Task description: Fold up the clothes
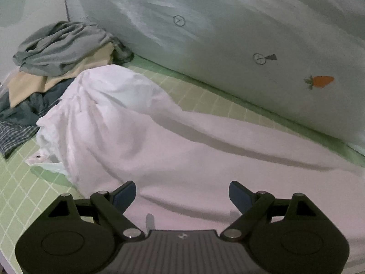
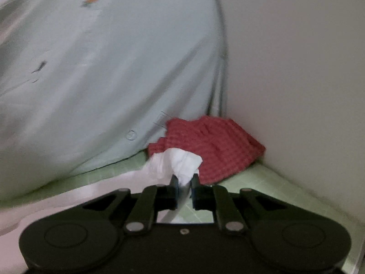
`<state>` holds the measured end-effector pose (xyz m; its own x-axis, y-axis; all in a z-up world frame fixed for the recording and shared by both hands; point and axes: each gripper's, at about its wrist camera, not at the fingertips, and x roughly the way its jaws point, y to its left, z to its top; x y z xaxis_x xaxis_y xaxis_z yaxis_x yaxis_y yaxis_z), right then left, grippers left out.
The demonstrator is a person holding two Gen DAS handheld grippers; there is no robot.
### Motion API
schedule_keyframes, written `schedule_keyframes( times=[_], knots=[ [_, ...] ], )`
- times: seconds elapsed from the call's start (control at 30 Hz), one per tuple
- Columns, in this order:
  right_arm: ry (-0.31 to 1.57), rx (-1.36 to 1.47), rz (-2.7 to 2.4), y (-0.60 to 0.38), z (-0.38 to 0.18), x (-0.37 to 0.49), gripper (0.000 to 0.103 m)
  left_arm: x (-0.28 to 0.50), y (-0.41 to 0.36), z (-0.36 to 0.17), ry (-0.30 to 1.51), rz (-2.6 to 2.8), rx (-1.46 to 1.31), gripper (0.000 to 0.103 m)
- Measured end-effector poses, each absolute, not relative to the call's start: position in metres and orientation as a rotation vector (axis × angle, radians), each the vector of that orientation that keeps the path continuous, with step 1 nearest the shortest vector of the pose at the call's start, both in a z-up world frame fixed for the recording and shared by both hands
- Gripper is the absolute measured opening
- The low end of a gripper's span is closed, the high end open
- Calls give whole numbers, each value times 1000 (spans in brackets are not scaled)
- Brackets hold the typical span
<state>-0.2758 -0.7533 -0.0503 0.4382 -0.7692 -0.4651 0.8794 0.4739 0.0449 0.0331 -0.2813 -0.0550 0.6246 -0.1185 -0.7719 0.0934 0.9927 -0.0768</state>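
The work surface is a bed covered by a green grid-patterned sheet [image 1: 205,96]. A large pale duvet [image 1: 228,34], printed with small drawings and a carrot, banks up along its far side and closes off that edge. In the right wrist view a plain wall [image 2: 296,68] bounds the bed on the right, meeting the duvet in a corner occupied by a red checked cloth [image 2: 216,143]. In the left wrist view the far left is taken up by a pile of clothes [image 1: 57,57]: grey on top, beige beneath, dark blue and striped pieces lowest. Bare sheet shows at the lower left and in a strip between the duvet and the white garment [image 1: 159,137]. The white garment lies spread across the middle of the bed, bunched high toward the pile and flatter toward the right. The left gripper [image 1: 182,194] has its fingers wide apart above the flat part of the garment, with nothing between them. The right gripper [image 2: 184,182] has its fingers narrow, pinching a bunched edge of the white garment [image 2: 180,159], which rises in front of the red cloth.
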Motion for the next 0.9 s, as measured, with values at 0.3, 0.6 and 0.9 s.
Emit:
schedule_keyframes(
  times=[0.3,0.6,0.9],
  knots=[
    [697,258,-1069,-759,-100,-232,73,46,-269,-63,926,-96,-12,89],
    [784,285,-686,-722,-119,-121,84,82,-303,-74,958,-165,89,89],
    [851,249,-470,-728,-145,-6,97,163,-340,-109,1014,-197,104,90]
  ],
)
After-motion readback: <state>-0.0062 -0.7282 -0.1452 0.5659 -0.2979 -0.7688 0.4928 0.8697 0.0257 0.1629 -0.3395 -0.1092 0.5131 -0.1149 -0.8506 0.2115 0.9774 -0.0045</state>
